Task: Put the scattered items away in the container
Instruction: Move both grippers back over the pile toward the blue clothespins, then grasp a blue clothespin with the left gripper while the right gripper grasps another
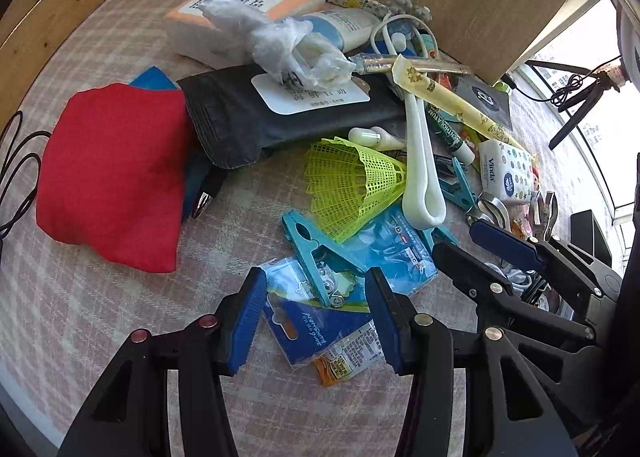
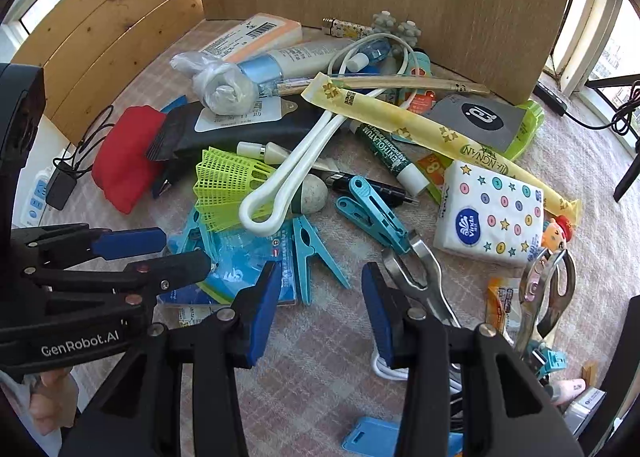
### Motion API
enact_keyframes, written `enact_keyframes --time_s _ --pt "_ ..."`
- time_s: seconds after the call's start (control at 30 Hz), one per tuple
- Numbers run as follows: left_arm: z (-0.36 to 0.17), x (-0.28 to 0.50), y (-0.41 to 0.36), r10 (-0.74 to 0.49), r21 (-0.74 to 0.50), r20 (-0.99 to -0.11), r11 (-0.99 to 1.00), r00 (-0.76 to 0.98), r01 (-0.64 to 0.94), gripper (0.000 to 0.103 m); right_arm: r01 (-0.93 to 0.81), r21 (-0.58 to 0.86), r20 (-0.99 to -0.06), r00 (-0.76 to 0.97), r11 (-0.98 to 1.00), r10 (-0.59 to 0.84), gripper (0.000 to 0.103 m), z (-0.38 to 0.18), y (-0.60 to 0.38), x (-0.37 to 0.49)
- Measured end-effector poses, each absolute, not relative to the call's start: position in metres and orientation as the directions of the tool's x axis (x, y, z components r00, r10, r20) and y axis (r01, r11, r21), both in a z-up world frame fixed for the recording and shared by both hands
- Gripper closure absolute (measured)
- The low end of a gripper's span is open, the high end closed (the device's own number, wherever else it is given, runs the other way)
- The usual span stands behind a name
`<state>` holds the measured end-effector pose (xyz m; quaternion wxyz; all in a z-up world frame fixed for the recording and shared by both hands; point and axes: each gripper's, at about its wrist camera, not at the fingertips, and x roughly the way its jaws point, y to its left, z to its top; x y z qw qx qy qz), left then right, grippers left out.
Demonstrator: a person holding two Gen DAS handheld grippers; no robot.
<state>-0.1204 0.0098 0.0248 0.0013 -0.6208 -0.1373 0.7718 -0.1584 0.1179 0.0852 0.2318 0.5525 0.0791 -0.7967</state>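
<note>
Left wrist view: my left tongs (image 1: pixel 316 317) stand released over the blue packet (image 1: pixel 320 331); its slick film may slip, or the clothespin (image 1: pixel 316 257) lying on it may snag.

Right wrist view: right tongs (image 2: pixel 320 309) released, empty; I see no container, only clutter on the tabletop (image 2: pixel 320 369).

Checked cloth (image 2: pixel 312 369) covering the counter, wooden panel wall (image 2: pixel 120 29) at left, white power strip (image 2: pixel 36 193) with black adapter (image 2: pixel 60 185) plugged in, bright window (image 1: pixel 580 69) at right
</note>
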Motion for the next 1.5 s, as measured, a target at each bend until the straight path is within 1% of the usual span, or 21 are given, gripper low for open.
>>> enact_keyframes --time_s 0.13,0.23,0.33,0.43,0.53,0.6,0.67,0.7,0.87,0.93,1.03,1.07,1.33,1.5 --pt "0.021 -0.121 0.008 0.163 -0.203 -0.961 -0.964 -0.223 0.171 0.054 0.462 0.126 -0.924 -0.268 -0.878 -0.273 0.068 0.078 0.112 -0.164" --pt "0.020 -0.121 0.005 0.160 -0.200 -0.961 -0.965 -0.224 0.167 0.054 0.464 0.123 -0.926 -0.264 -0.877 -0.269 0.069 0.075 0.109 -0.164" --pt "0.020 -0.120 0.003 0.153 -0.193 -0.962 -0.967 -0.227 0.165 0.056 0.455 0.124 -0.929 -0.258 -0.882 -0.264 0.073 0.072 0.106 -0.165" --pt "0.020 -0.119 -0.001 0.132 -0.173 -0.965 -0.970 -0.226 0.170 0.057 0.451 0.113 -0.931 -0.262 -0.885 -0.252 0.074 0.072 0.103 -0.165" --pt "0.017 -0.118 -0.007 0.156 -0.200 -0.962 -0.961 -0.222 0.190 0.056 0.434 0.115 -0.935 -0.257 -0.893 -0.245 0.075 0.071 0.104 -0.166" --pt "0.017 -0.117 -0.009 0.144 -0.189 -0.963 -0.963 -0.229 0.190 0.059 0.415 0.128 -0.934 -0.254 -0.901 -0.250 0.075 0.071 0.107 -0.166" --pt "0.018 -0.116 -0.012 0.146 -0.192 -0.962 -0.963 -0.229 0.191 0.060 0.393 0.142 -0.935 -0.249 -0.909 -0.254 0.075 0.071 0.111 -0.166" --pt "0.018 -0.115 -0.012 0.157 -0.203 -0.961 -0.960 -0.229 0.192 0.064 0.389 0.143 -0.935 -0.249 -0.910 -0.253 0.075 0.070 0.112 -0.164" --pt "0.018 -0.111 -0.011 0.132 -0.176 -0.962 -0.969 -0.241 0.172 0.072 0.383 0.127 -0.938 -0.254 -0.915 -0.237 0.076 0.069 0.114 -0.161" --pt "0.018 -0.110 -0.014 0.124 -0.170 -0.961 -0.970 -0.246 0.176 0.079 0.371 0.134 -0.938 -0.251 -0.919 -0.239 0.076 0.068 0.114 -0.160" --pt "0.018 -0.107 -0.020 0.116 -0.167 -0.959 -0.968 -0.258 0.185 0.098 0.358 0.132 -0.938 -0.256 -0.924 -0.233 0.077 0.065 0.115 -0.155" --pt "0.018 -0.106 -0.021 0.112 -0.164 -0.959 -0.969 -0.259 0.186 0.099 0.353 0.133 -0.938 -0.258 -0.926 -0.233 0.077 0.065 0.117 -0.154" --pt "0.028 -0.091 -0.032 0.104 -0.164 -0.950 -0.968 -0.293 0.188 0.100 0.290 0.167 -0.930 -0.271 -0.942 -0.248 0.077 0.069 0.130 -0.147" --pt "0.043 -0.080 -0.036 0.111 -0.177 -0.940 -0.966 -0.322 0.186 0.100 0.264 0.183 -0.919 -0.297 -0.947 -0.260 0.077 0.085 0.148 -0.140"
